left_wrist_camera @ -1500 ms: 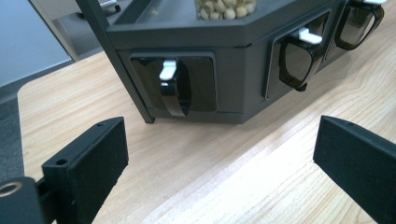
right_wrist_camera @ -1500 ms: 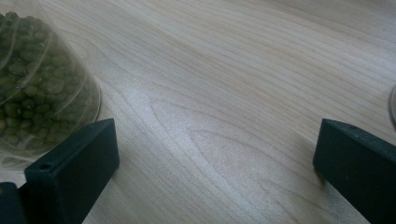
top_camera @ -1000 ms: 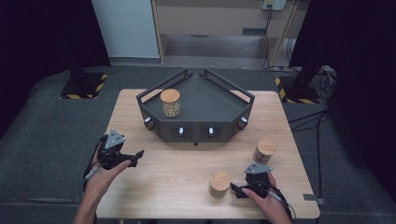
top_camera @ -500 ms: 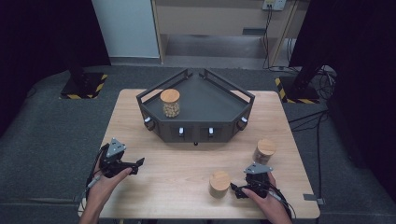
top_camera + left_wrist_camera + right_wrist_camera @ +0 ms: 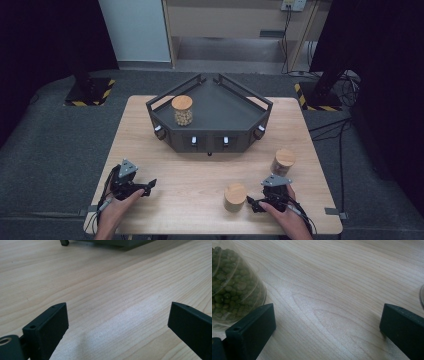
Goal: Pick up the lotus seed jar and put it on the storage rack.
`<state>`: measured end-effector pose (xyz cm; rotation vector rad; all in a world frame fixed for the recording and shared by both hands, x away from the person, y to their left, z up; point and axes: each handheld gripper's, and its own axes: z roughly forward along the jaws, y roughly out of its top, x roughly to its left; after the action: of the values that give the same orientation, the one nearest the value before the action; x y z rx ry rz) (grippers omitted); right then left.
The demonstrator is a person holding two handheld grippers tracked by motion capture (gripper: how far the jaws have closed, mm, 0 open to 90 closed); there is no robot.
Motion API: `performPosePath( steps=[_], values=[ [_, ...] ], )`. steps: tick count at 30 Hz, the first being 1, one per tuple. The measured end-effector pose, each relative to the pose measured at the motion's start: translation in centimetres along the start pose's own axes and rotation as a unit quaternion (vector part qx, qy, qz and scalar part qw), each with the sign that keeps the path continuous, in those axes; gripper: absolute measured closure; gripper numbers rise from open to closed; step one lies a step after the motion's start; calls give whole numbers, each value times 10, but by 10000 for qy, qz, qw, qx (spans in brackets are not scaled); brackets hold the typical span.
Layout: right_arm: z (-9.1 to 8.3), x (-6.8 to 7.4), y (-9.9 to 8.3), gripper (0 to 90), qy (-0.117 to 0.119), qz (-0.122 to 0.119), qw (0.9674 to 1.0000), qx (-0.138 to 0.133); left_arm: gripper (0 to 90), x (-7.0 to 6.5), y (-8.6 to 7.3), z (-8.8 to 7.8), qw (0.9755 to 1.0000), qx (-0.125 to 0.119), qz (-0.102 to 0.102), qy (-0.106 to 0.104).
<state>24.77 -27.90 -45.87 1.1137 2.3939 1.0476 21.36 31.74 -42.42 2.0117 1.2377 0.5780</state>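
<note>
Left gripper (image 5: 137, 187) low over near-left part of the wooden surface (image 5: 200, 175), held in a hand (image 5: 114, 210) coming in from the near edge; jaws spread wide, bare wood between them in the left gripper view (image 5: 117, 322), nothing pinched. Right gripper (image 5: 260, 202) at near right, also hand-held, jaws spread wide too, bare wood in the gap in the right gripper view (image 5: 327, 322). Nearest jar (image 5: 235, 197), wooden lid, standing upright just left of the right gripper; same jar of green beans (image 5: 232, 287) seen past the left-hand jaw in the right gripper view, close beside it, outside the gap; contact not clear. Second lidded jar (image 5: 282, 161) upright on the surface, just beyond the right gripper toward the far right; a sliver of glass at the right margin of the right gripper view likely the same jar, too little visible to confirm. Dark angular tray (image 5: 250, 107) at far centre of the surface, raised rail around its edge, small white-tipped knobs along the near face. Third jar (image 5: 182, 110), wooden lid, pale round contents, upright inside the tray at its left part. Left gripper well apart from all three jars. Dark foot and lower edge of the tray (image 5: 112, 242) at the top of the left gripper view.
</note>
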Motion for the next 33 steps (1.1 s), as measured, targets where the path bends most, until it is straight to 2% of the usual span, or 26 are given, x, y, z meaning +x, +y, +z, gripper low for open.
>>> performPosePath(
  steps=[5,8,13,20,33],
  values=[
    [0,0,0,3,-1,1,10000,1,24,-4,-3,6,9999,140,2,78],
    [0,0,0,4,-4,2,10000,-1,24,-4,-6,12,9998,207,-15,51],
    [0,1,0,4,-16,11,10000,-1,24,-4,-10,17,9997,230,-71,80],
    [0,2,0,4,-27,32,10000,1,24,-3,-6,20,9992,378,-73,137],
    [0,2,0,4,-37,49,10000,3,5,-5,-4,22,9990,409,-94,176]
  ],
)
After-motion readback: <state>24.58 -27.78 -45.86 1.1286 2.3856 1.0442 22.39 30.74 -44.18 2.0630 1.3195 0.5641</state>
